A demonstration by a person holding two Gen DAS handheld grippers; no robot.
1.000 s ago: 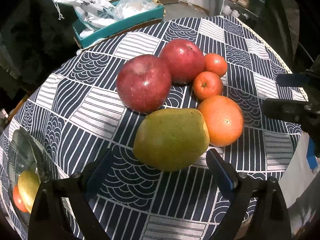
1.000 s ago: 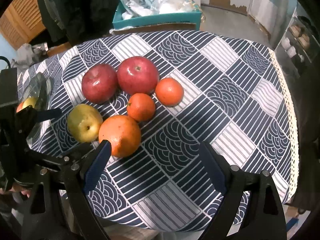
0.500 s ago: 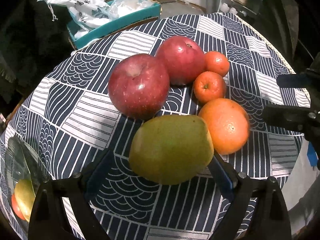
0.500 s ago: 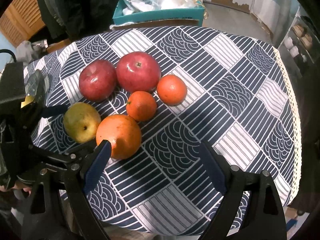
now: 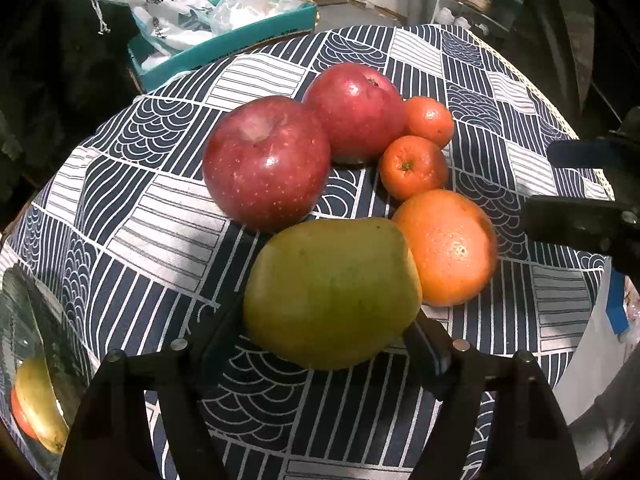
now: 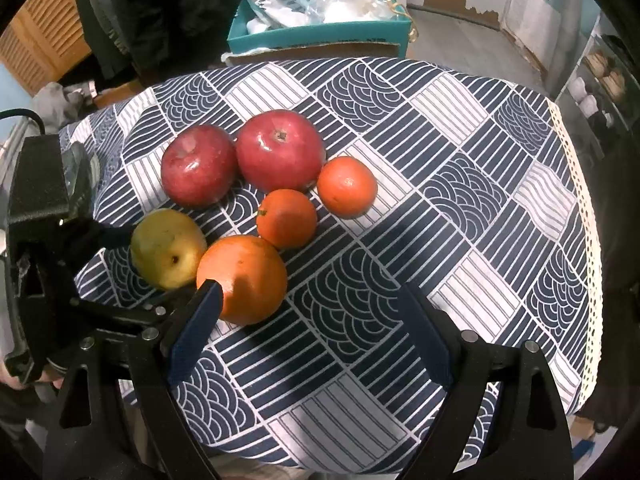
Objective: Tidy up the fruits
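Left claw (image 5: 320,344) had just been closing, with the pear (image 5: 332,292) between its fingers. In the left wrist view the fingers sat tight against the pear's two flanks, so it read as clamped on it, though the contact patches themselves were hidden behind the fruit. The pear lay dead ahead of that claw at the near edge of the cloth-covered table (image 5: 168,232), its long axis running crosswise between the fingers.

Neighbours were close. The big orange (image 5: 448,248) touched the pear on its right. The nearer apple (image 5: 266,164) was just beyond it; touching or not, I couldn't tell. Judgement: a straight lift was the safe exit, since a sideways drag would likely roll the orange.

Further out sat the second apple (image 5: 356,110) and two tangerines (image 5: 414,168) (image 5: 428,122), bunched together.

Right claw (image 6: 308,336) was wide apart and empty, hovering over bare cloth with the orange just past its left finger. It was the nearer claw for the orange, and the left one already owned the pear.

A glass bowl (image 5: 24,340) at the left edge already held fruit, probably the drop point.
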